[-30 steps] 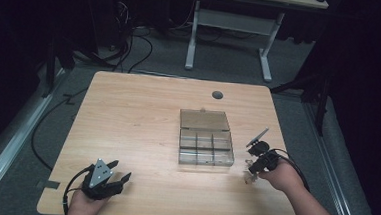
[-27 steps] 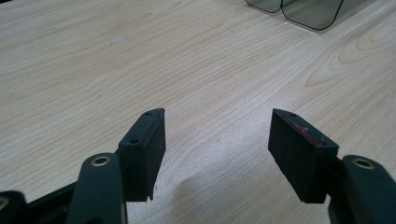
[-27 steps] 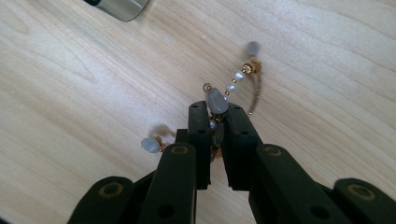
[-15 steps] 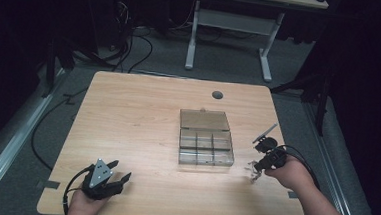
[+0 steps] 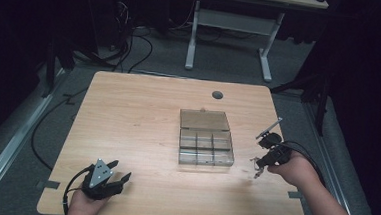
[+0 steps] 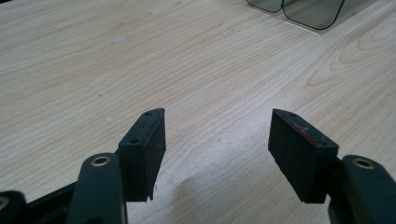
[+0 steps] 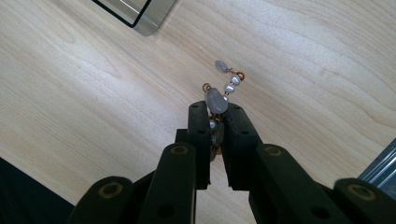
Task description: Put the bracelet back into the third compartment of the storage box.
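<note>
A clear plastic compartment box [image 5: 205, 144] lies open in the middle of the wooden table [image 5: 138, 114], its lid folded back. My right gripper [image 5: 256, 167] hovers just right of the box, shut on a beaded bracelet [image 7: 219, 100] of grey stones, pearls and gold links. The bracelet's free end [image 7: 229, 72] dangles past the fingertips above the table. A corner of the box [image 7: 133, 13] lies at the top of the right gripper view. My left gripper [image 5: 119, 171] rests at the table's near left, jaws wide apart with bare wood between the pads [image 6: 152, 147].
A round cable hole [image 5: 217, 94] sits at the table's far edge. Another desk's white legs [image 5: 228, 32] and floor cables [image 5: 132, 49] lie beyond. A metal rail [image 7: 380, 168] runs past the table's right edge. Corners of the box lid [image 6: 299, 8] lie at the top of the left gripper view.
My right gripper has risen and drifted slightly right, lifting the bracelet off the table. The left gripper has stayed put.
</note>
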`<state>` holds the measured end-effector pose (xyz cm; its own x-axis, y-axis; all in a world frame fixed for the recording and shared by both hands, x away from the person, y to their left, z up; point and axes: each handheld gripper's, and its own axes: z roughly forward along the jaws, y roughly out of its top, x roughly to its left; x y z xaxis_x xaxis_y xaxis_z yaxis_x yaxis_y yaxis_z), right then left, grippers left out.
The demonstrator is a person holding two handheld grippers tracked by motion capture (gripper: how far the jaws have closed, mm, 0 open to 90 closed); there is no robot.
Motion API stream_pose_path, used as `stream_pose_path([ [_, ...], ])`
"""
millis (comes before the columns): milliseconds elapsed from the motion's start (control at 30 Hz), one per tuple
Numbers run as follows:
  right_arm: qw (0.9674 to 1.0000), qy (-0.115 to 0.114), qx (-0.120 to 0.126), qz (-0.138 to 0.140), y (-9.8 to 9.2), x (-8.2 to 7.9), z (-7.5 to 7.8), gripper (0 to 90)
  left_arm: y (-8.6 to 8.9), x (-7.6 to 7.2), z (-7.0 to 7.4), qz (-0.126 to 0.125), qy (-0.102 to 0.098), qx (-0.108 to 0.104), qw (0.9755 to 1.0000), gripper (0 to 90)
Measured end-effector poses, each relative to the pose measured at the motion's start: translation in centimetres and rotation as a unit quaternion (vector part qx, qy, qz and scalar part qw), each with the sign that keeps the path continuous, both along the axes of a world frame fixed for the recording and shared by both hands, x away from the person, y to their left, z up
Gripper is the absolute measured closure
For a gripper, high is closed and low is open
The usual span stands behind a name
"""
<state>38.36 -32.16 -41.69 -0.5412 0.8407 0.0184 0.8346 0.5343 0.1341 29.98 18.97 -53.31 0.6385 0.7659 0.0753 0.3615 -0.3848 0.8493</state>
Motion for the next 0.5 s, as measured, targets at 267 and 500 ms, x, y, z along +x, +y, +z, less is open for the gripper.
stream_pose_path([
  [267, 1.0, -0.003, 0.001, -0.001, -0.11, 0.21, 0.36, 83.1, 0.02, 0.0, 0.0, 0.0, 0.0, -0.001, 1.0, 37.2],
  [500, 1.0, -0.005, 0.003, 0.002, 0.18, 0.6, 0.77, 83.1, 0.02, -0.02, -0.01, 0.0, -0.002, -0.003, 1.0, 37.2],
])
